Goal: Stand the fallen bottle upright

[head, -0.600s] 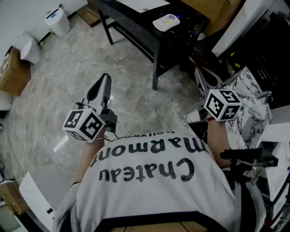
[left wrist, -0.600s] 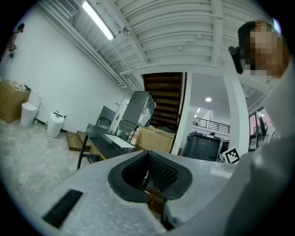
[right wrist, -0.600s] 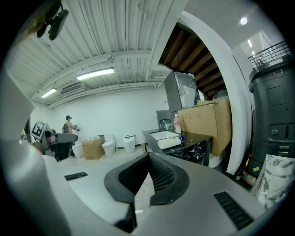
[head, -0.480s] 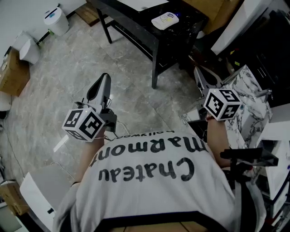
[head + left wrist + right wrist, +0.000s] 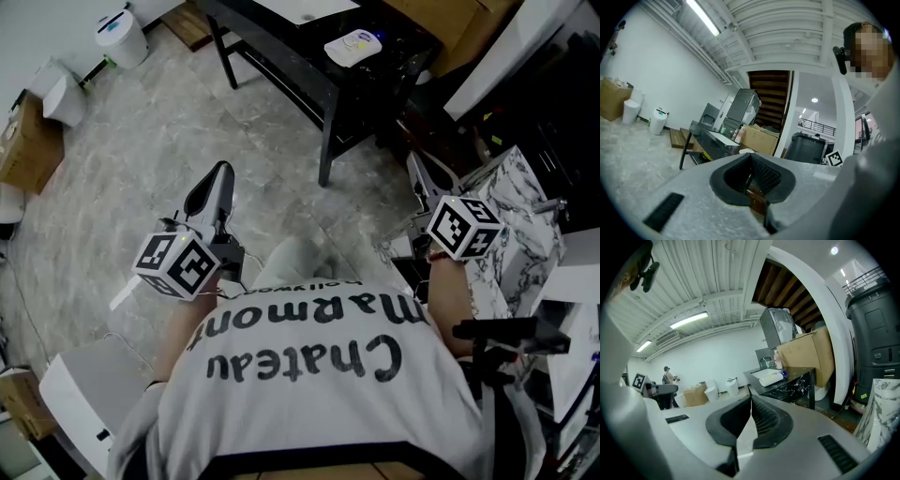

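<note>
A person in a printed white shirt (image 5: 309,375) holds two grippers out over a marbled floor (image 5: 131,159). The left gripper (image 5: 221,172) has its fingers clenched together on nothing. The right gripper (image 5: 416,159) is likewise pressed closed and empty. What appears to be the bottle (image 5: 353,45), white with a blue end, lies flat on the dark worktop (image 5: 398,37). It sits well beyond both sets of fingers, closer to the right gripper, touching neither.

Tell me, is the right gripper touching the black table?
Apart. The right gripper view shows the right gripper with its jaws shut in open air, while the black table stands well beyond their tips.
</note>
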Available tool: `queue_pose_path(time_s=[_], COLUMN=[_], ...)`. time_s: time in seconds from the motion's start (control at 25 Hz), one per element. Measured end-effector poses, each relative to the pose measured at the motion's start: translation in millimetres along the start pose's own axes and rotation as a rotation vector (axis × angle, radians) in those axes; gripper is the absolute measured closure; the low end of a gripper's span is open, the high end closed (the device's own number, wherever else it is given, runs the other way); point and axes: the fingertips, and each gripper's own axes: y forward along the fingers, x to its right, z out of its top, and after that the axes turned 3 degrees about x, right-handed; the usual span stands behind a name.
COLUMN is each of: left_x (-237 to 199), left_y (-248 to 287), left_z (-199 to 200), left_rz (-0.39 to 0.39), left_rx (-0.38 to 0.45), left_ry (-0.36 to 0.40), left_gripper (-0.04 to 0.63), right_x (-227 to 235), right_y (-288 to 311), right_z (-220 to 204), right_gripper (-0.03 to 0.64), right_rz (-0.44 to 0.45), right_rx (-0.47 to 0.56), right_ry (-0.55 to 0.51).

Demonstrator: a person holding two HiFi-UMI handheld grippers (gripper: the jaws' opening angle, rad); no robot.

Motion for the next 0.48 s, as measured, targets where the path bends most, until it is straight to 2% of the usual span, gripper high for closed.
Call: queue_pose_path(time_s=[0.28, 0.48], left_x=[-36, -74], left_y=[44, 95], left_z=[-1, 19], left_rz=[-0.034, -0.090], left_rx=[-0.012, -0.018], left_ry=[-0.051, -0.072], left_gripper=[0.583, 0.581], right_x=[15, 20], right_y=[41, 85], right_z=[-2, 18], right_gripper=[0.603, 0.603], right_rz=[-0.058, -0.105], right_rx=[-0.043, -0.035], right_ry=[-0.006, -0.013])
